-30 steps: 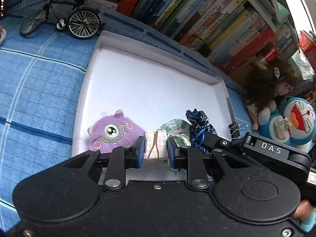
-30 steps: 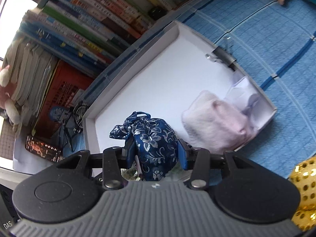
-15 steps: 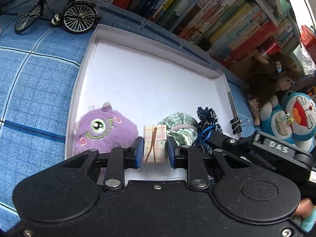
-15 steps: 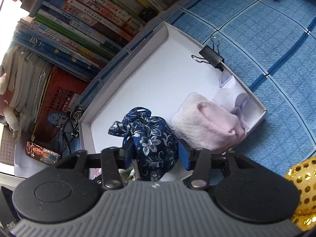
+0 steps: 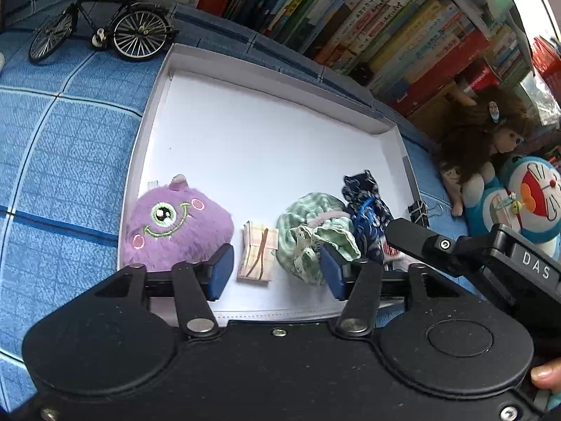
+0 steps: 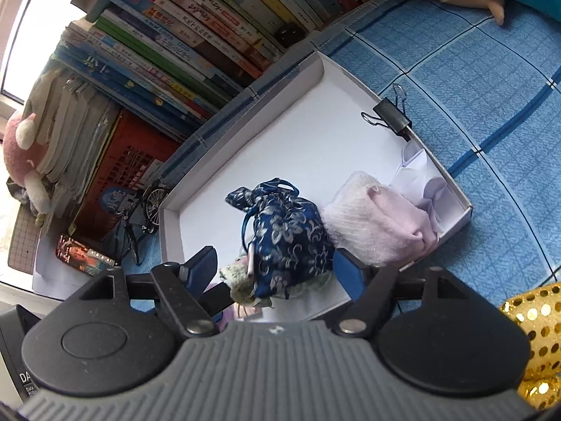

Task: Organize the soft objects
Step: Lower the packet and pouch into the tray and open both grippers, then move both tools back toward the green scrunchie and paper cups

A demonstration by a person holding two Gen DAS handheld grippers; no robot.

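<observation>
Left wrist view: the left tongs point(image 5: 276, 271) are opening, a plaid bundle point(image 5: 257, 251) lying released in the white tray point(image 5: 350, 115).

Right wrist view: the right tongs point(image 6: 276, 273) are opening around the blue floral pouch point(image 6: 287, 236), judged light and squashable, best pinched mid-body.

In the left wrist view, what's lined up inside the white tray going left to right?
Purple plush monster → checked packet → green gingham pouch → navy floral pouch.
</observation>
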